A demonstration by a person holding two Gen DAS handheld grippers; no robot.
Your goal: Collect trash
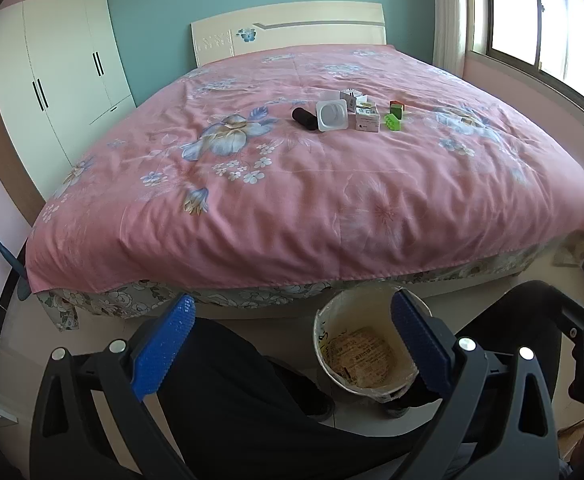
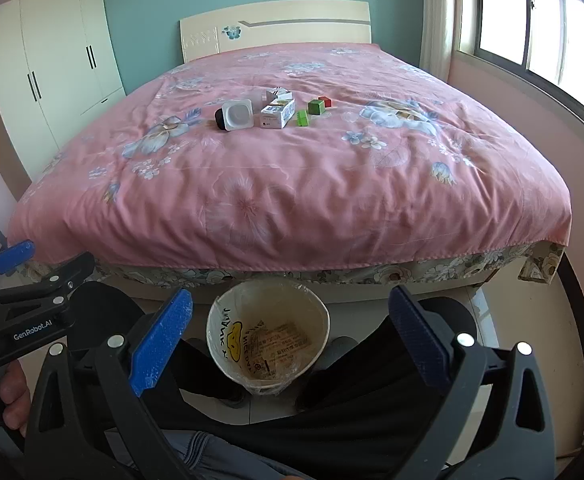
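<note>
Far out on the pink floral bedspread [image 1: 312, 184] [image 2: 292, 184] lies a cluster of small items: a black cylinder [image 1: 304, 119] [image 2: 219, 118], a white plastic cup on its side [image 1: 333, 115] [image 2: 238, 114], white cartons [image 1: 366, 118] [image 2: 277, 114], a green piece [image 1: 393, 123] [image 2: 302, 117], and green and red blocks [image 1: 397, 109] [image 2: 318, 105]. On the floor below the bed's foot stands a paper bucket [image 1: 362, 344] [image 2: 268, 340] with a wrapper inside. My left gripper [image 1: 294, 336] and right gripper [image 2: 290, 328] are both open and empty, hanging over the bucket and far short of the items.
A person's dark-trousered legs [image 1: 228, 392] [image 2: 352, 400] flank the bucket. A white wardrobe [image 1: 52, 76] stands at the left, a window [image 1: 552, 20] at the right. The left gripper's body and a hand [image 2: 12, 392] show at the right wrist view's left edge.
</note>
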